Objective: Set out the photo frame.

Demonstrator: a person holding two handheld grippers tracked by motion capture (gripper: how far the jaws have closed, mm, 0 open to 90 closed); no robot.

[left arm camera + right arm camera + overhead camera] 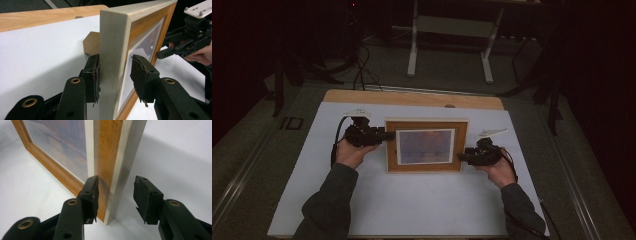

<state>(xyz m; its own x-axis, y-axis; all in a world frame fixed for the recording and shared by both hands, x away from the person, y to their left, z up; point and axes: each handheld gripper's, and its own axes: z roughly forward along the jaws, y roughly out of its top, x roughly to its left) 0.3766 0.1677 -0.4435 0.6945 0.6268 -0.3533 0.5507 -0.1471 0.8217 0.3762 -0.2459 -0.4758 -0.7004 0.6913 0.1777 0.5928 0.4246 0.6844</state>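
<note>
The work surface was a white sheet laid over a light wooden tabletop, set on a grey floor in a dark room; a white-legged bench stood beyond the far edge. The rectangular wooden picture frame with a pale outer edge and a muted purple print stood near the middle of the sheet, propped by a brown back stand.

The left gripper straddled the frame's left edge: 1 pad touched the back, the other stood clear of the front. The right gripper straddled the right edge likewise, 1 pad at the front face, the other well clear. Neither clamped the frame.

The room's background was too dark to resolve. The print's subject was indistinct.
</note>
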